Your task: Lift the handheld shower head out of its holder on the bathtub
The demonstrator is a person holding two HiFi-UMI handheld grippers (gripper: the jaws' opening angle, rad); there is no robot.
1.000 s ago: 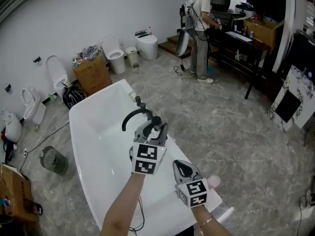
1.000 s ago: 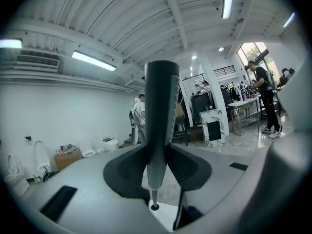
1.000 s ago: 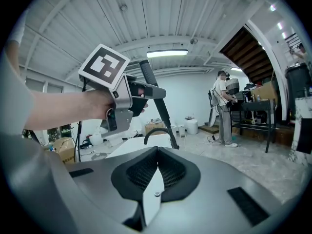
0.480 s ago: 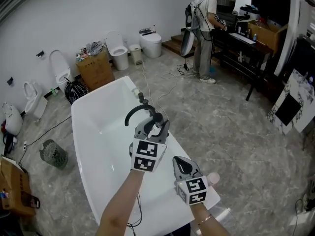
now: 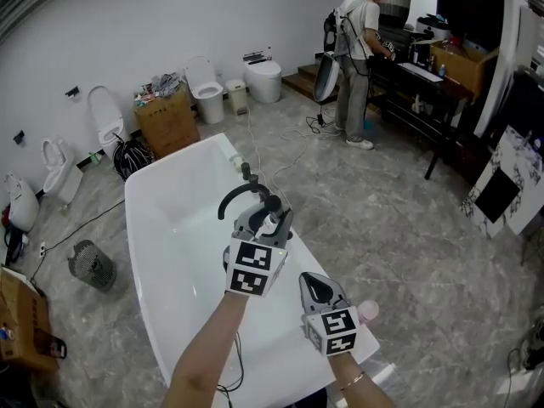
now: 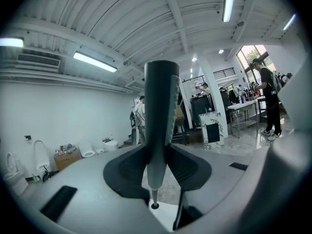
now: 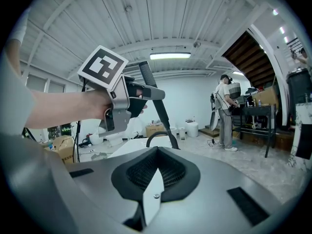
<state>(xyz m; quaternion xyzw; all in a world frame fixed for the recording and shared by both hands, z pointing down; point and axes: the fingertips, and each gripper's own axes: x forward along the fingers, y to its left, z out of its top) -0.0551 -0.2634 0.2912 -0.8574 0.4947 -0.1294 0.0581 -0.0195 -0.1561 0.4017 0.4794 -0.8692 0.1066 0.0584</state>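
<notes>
The handheld shower head (image 5: pixel 272 204) is a dark grey stick; in the left gripper view its handle (image 6: pixel 160 126) stands upright between the pads. My left gripper (image 5: pixel 265 218) is shut on it, above the right rim of the white bathtub (image 5: pixel 170 177). A curved black faucet spout (image 5: pixel 231 197) arches just beyond. My right gripper (image 5: pixel 316 289) hovers nearer me over the tub's near corner, shut and empty. In the right gripper view the left gripper (image 7: pixel 141 92) holds the handle (image 7: pixel 157 106) slanting down toward the spout (image 7: pixel 158 135).
A person (image 5: pixel 357 32) stands at a black table at the back right. Toilets (image 5: pixel 204 83) and a cardboard box (image 5: pixel 166 113) line the far wall. Cables (image 5: pixel 280 151) run over the marble floor; a wire basket (image 5: pixel 92 266) sits left of the tub.
Both grippers have edged slightly up and away, the left one keeping its grip on the shower head. The person at the back has shifted a little.
</notes>
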